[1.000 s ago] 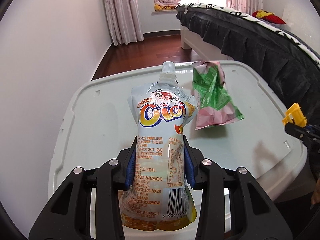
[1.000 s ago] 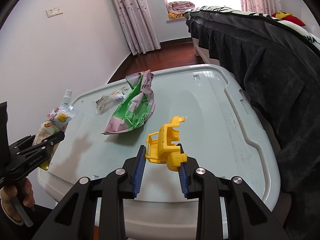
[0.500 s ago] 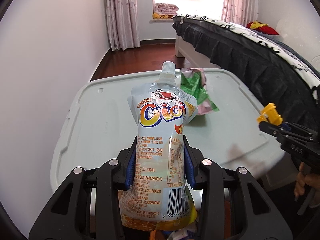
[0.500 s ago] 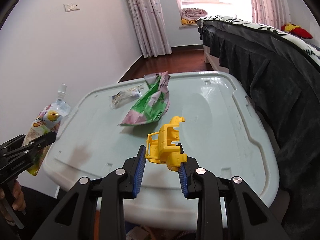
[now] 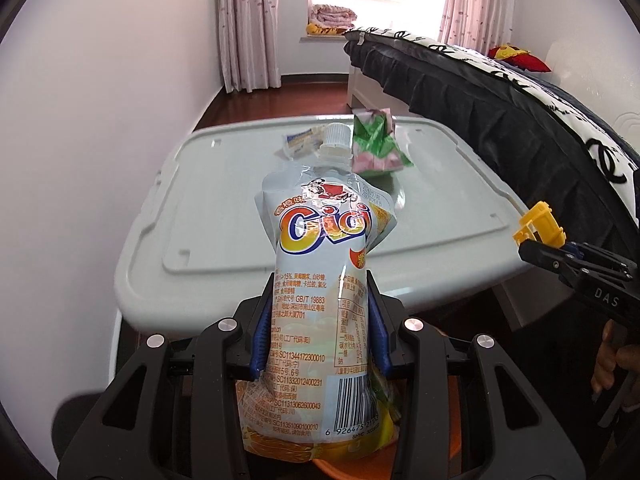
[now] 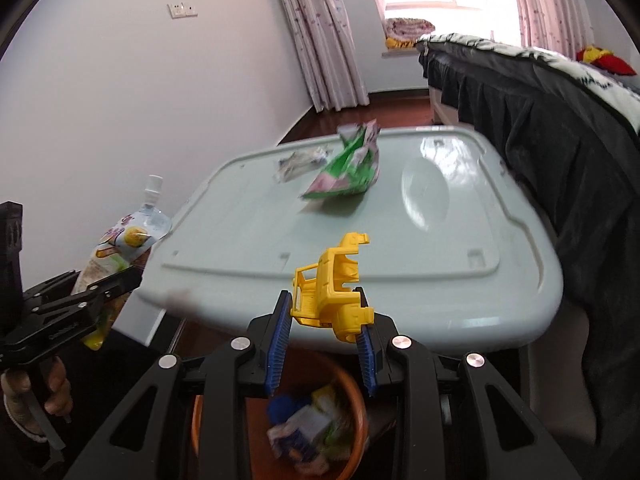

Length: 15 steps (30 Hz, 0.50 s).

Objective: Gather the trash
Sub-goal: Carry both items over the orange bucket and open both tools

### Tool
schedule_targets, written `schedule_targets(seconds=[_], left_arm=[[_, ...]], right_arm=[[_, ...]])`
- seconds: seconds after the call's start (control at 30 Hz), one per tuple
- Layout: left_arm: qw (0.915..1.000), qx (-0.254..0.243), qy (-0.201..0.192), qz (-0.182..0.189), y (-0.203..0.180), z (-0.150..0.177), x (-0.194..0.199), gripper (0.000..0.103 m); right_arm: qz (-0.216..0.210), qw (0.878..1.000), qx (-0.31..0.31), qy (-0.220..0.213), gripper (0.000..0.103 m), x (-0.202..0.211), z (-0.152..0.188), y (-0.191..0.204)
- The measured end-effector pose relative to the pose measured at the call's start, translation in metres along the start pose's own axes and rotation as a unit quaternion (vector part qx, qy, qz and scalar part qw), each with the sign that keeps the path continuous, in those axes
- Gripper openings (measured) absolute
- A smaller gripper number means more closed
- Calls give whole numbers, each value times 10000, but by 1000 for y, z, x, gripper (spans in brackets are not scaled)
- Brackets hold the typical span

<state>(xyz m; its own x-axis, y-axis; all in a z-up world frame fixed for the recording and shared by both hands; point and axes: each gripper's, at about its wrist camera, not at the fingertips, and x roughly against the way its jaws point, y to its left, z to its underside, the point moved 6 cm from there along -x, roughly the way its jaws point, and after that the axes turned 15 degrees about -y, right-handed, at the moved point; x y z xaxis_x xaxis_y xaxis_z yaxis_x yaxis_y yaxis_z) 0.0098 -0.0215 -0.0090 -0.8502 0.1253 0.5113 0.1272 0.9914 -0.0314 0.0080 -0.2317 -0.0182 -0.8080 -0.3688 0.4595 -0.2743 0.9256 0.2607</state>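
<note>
My left gripper (image 5: 320, 320) is shut on a white and orange drink pouch (image 5: 320, 280) with a screw cap, held upright off the near edge of the grey box lid (image 5: 224, 184). My right gripper (image 6: 324, 332) is shut on a yellow plastic toy piece (image 6: 332, 288). Below both, an orange bin (image 6: 348, 396) holds several wrappers. A green and pink snack bag (image 6: 348, 168) and a small clear wrapper (image 6: 300, 160) lie on the lid's far part. In the right wrist view the left gripper (image 6: 116, 288) with the pouch (image 6: 120, 248) is at the left.
A bed with a dark skirt (image 6: 560, 128) runs along the right side of the box. A white wall (image 5: 100, 120) stands to the left. Wooden floor, curtains (image 5: 248, 28) and a window sill lie beyond. A hand (image 6: 56, 384) holds the left gripper's handle.
Both grippers have pulled back from over the lid to beyond its near edge, each keeping its load. The orange bin has come into view beneath them.
</note>
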Motion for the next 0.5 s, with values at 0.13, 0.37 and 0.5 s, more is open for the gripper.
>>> schedule_targets(seconds=[0.13,0.37,0.5], left_arm=[[9997,54,232,11,-3,28,9,39],[9972,-69,730,160,-12,82,13,39],[9957,2,914,176,-7,94,9,39]], right_arm=[[-50,9997,91,214,31,15,19,12],[-113,9989,-57,462,31,35,49,24],[-61,9980,-126,611,31,29,64,24]])
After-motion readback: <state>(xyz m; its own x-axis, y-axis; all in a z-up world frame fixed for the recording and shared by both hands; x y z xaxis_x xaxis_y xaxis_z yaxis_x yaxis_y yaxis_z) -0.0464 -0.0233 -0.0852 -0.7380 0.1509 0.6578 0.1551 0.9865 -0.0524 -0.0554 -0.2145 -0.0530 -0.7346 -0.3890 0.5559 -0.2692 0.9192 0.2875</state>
